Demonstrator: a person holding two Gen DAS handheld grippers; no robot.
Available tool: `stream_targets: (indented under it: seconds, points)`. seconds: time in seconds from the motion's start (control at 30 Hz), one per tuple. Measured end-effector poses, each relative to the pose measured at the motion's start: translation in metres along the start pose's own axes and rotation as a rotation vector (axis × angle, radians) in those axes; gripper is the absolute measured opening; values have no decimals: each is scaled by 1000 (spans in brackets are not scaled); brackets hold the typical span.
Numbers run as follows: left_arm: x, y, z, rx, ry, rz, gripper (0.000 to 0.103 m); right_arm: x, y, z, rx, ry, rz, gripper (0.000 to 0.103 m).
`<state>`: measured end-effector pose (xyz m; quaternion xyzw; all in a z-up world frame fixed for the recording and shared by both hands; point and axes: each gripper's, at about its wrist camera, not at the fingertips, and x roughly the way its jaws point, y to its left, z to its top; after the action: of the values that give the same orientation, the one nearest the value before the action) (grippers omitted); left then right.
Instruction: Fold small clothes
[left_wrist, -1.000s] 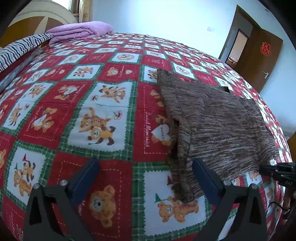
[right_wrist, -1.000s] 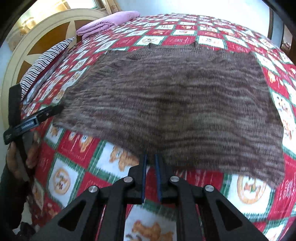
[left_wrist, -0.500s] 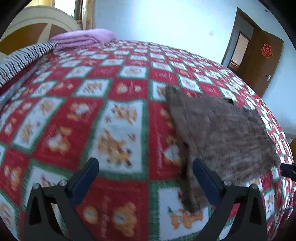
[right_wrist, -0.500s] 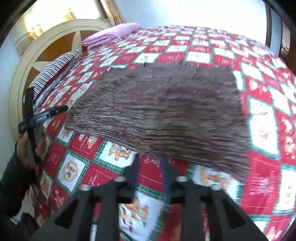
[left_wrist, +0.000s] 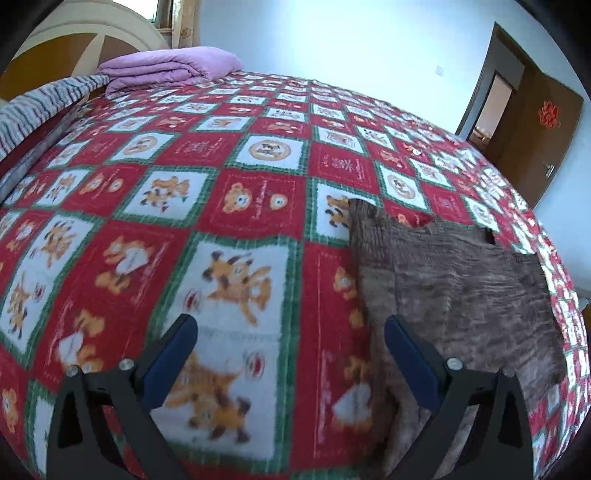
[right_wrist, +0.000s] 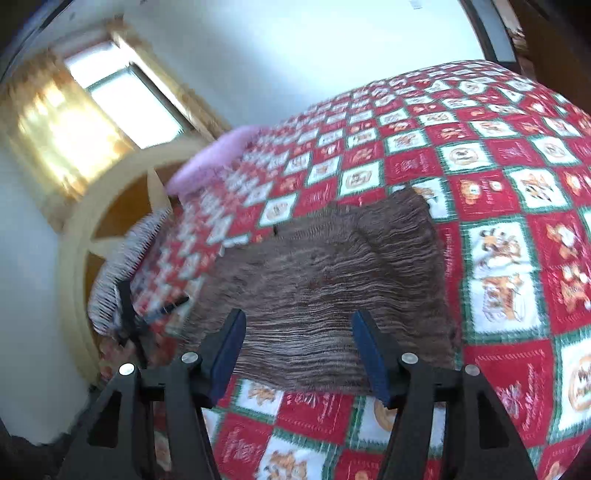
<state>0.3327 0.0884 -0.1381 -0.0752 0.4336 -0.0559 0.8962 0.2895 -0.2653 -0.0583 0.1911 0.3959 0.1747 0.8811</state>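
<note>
The right gripper (right_wrist: 297, 350) has let go: a second ago its blue fingers (right_wrist: 229, 350) were pinched together at the near hem of the brown knit garment (right_wrist: 332, 288), and now they stand apart and are still opening, with nothing pressed between them. The garment's near edge shows in the gap, lying on the bed, untouched by either pad. The view from this hand has also tilted and drawn back, so the window (right_wrist: 122, 99) and the curved headboard (right_wrist: 110, 229) now fill the ten o'clock side, where before the knit filled nearly everything.

The left gripper (left_wrist: 290, 363) keeps its fingers (left_wrist: 170, 354) spread wide as before, empty, over the red and green bear quilt (left_wrist: 240, 206). It has slid across the bed, so the garment now sits further toward four o'clock of its view, and the right-hand finger overlaps the garment's folded left edge in the picture; whether it touches I cannot tell.

The garment lies flat on the quilt, one side folded over the body, a dark notch at its far edge near one o'clock. In the right view the other gripper shows blurred at nine o'clock, just beside the garment's corner.

Farther out, a folded lilac blanket (left_wrist: 166, 70) and a striped pillow (left_wrist: 40, 103) rest at eleven o'clock by the headboard, and a brown door (left_wrist: 535, 122) stands open at two o'clock. No containers are on the bed.
</note>
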Motion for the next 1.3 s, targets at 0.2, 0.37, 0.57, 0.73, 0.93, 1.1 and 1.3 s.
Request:
stream_targets:
  seconds: [0.2,0.37,0.57,0.73,0.93,1.1,1.3]
  points:
    - [24,-10,8,46,28,5,103,72,46,-15,-139,88,-64,61]
    - [30,-18,18,67,24,-44,103,118,95,-30,-282,117,-130,61]
    - [55,-32,32,104,67,-82,102,152,159,-59,-511,175,-162,61]
    - [63,-46,37,159,48,-115,100,177,185,-84,-612,220,-164,61]
    - [68,-55,44,200,30,-178,80,195,201,-100,-668,244,-185,61]
    - [71,-54,46,193,30,-234,67,204,213,-108,-705,232,-196,61]
    - [73,-54,46,186,32,-254,55,211,218,-106,-710,167,-248,61]
